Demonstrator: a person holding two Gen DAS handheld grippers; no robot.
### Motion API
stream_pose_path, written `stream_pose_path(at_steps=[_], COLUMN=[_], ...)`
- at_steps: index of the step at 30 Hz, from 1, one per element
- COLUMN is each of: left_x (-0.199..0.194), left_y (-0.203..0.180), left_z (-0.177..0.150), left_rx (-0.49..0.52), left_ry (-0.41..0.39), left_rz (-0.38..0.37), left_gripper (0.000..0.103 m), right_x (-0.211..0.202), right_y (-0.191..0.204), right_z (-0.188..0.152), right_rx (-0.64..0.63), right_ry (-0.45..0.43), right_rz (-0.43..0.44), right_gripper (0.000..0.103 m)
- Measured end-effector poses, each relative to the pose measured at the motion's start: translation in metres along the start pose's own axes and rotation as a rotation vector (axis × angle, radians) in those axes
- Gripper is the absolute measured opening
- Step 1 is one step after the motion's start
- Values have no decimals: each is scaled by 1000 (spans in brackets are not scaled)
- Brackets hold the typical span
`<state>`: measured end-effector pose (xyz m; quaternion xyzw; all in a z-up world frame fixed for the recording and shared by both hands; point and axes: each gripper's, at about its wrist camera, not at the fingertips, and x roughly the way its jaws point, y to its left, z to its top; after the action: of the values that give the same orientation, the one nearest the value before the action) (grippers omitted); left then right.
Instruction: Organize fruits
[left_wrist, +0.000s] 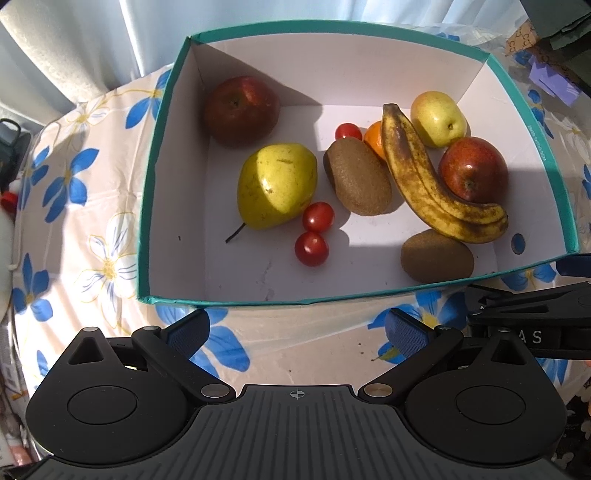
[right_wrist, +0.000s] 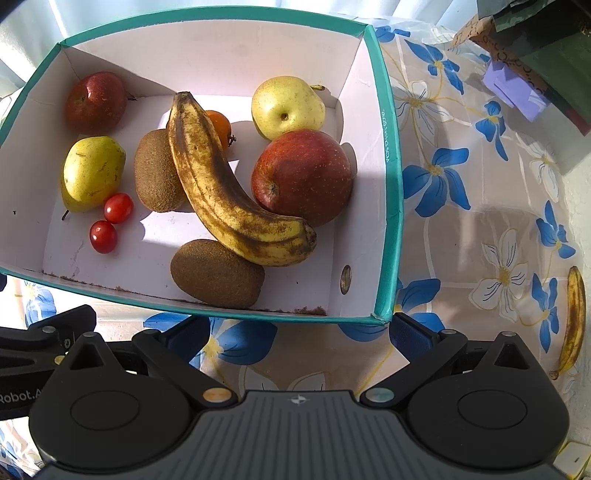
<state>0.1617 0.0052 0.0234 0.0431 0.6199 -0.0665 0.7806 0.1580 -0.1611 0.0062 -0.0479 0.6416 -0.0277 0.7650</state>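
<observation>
A teal-rimmed white box (left_wrist: 162, 110) (right_wrist: 388, 155) holds the fruit: two red apples (left_wrist: 242, 109) (right_wrist: 301, 177), a yellow pear (left_wrist: 275, 184) (right_wrist: 92, 171), a pale green apple (left_wrist: 437, 118) (right_wrist: 288, 107), two kiwis (left_wrist: 356, 177) (right_wrist: 218, 273), a spotted banana (left_wrist: 424, 177) (right_wrist: 221, 184), an orange (left_wrist: 375, 138) and cherry tomatoes (left_wrist: 314, 232) (right_wrist: 110, 221). A second banana (right_wrist: 572, 317) lies on the cloth at the far right. My left gripper (left_wrist: 297, 332) and right gripper (right_wrist: 299, 332) hover open and empty just before the box's near wall.
The box sits on a floral tablecloth (left_wrist: 92, 221) (right_wrist: 461, 240). Pale curtains (left_wrist: 74, 37) hang behind. Purple paper and dark items (right_wrist: 517, 88) lie at the back right. The other gripper's black body (left_wrist: 535, 321) shows at the right edge of the left wrist view.
</observation>
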Motion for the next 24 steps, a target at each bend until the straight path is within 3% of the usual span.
stream_pose_path(at_steps=[24], left_x=[1], left_y=[-3], left_z=[-2], left_rx=[9], left_ry=[-14], left_rz=[-2], left_gripper=[103], right_x=[0], right_y=[1], right_z=[-3], right_rx=[-7], right_ry=[-10], right_rz=[-18], right_gripper=[103])
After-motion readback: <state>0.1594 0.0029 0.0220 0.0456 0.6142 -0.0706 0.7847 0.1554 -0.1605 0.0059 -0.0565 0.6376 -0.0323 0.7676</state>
